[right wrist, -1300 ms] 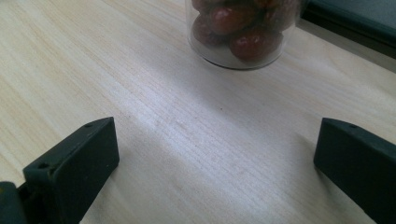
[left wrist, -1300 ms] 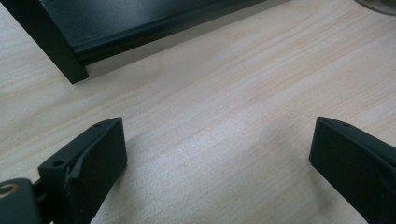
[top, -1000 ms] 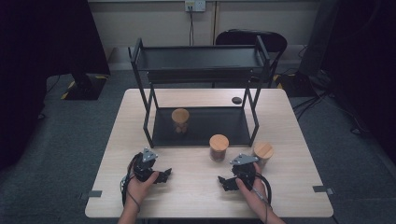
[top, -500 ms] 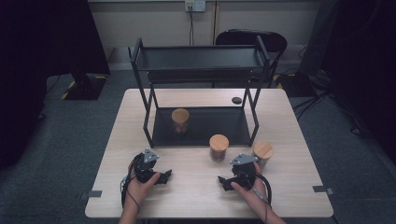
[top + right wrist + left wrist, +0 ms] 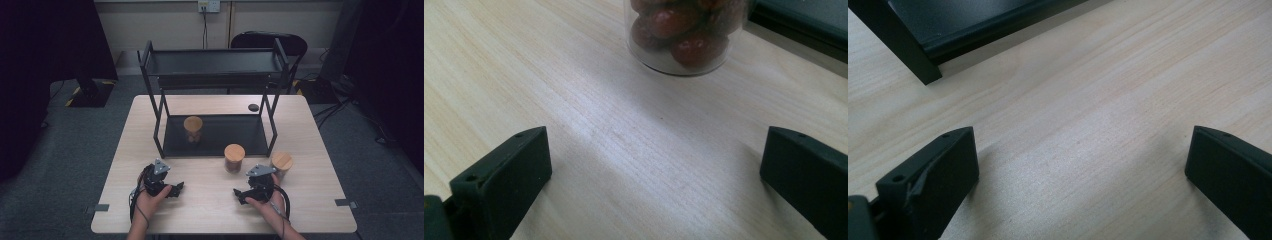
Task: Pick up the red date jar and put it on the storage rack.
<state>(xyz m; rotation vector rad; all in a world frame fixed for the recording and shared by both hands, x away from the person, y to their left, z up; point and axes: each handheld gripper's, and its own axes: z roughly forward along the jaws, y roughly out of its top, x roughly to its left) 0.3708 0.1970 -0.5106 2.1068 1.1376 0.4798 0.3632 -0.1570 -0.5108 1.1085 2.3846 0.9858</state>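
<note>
From above, the left gripper [image 5: 175,190] and right gripper [image 5: 239,194] rest on the table [image 5: 210,210], jaws wide and empty. A jar [image 5: 234,158] stands at one o'clock of the left gripper, another jar [image 5: 281,164] beside the right hand, and a third jar [image 5: 192,128] on the shelf rack [image 5: 215,75].

In the left gripper view, the rack's foot [image 5: 908,55] lies at eleven o'clock; the jaws have just been opening, with nothing between them.

In the right gripper view, a jar of red fruit [image 5: 681,37] stands at twelve o'clock, with no obstruction between.

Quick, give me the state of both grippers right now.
Left gripper: open, jaws just opened wider, nothing between them, bare table below.
Right gripper: open, holding nothing; a jar of red fruit stands ahead of it.
</note>
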